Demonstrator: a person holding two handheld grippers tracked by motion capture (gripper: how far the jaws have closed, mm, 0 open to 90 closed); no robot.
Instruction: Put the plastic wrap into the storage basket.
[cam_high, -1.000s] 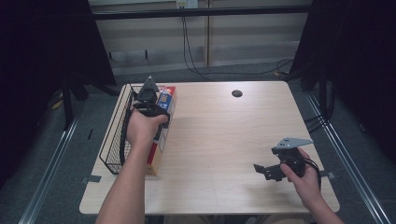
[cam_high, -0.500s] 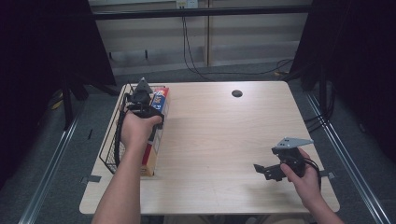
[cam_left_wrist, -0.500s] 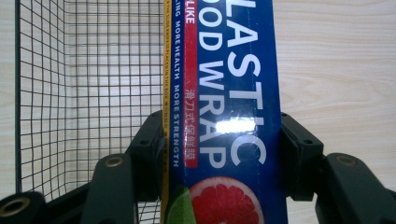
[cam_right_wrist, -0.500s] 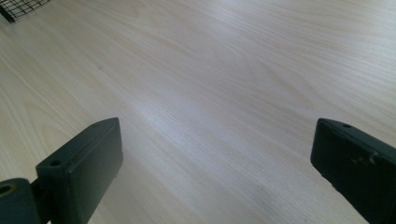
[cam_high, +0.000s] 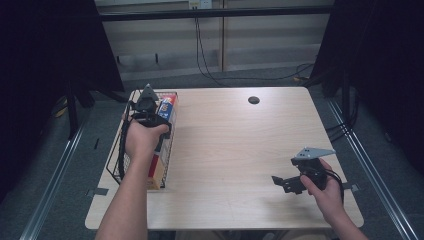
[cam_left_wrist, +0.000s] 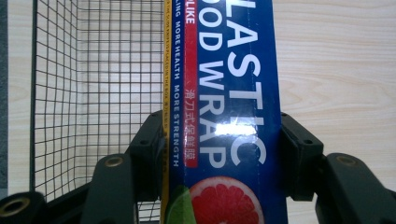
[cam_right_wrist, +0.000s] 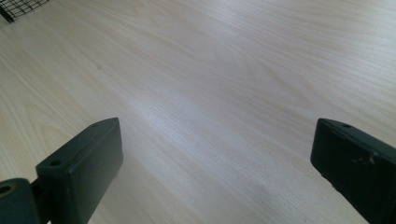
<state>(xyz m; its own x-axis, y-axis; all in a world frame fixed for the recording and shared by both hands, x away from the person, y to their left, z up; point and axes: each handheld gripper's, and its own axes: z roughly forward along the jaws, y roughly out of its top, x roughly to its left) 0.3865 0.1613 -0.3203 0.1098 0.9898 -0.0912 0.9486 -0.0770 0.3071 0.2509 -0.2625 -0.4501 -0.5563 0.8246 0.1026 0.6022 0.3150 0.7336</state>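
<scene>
A long blue plastic wrap box with a grapefruit picture lies lengthwise along the right rim of a black wire basket at the table's left edge. My left gripper is shut on the box's far half, its jaws pressing both long sides. Through the mesh of the basket I see bare wood, with nothing inside it. I cannot tell whether the box rests on the rim or hangs just above it. Near the table's front right, my right gripper stands open, with bare wood between its jaws.
The light wooden table has a small black round cap near its far edge. Cables hang down the wall behind the table. Metal rails run along the floor on both sides.
My left hand has carried the box a little to the left, closer over the basket's rim. The right hand and its gripper have stayed still.
</scene>
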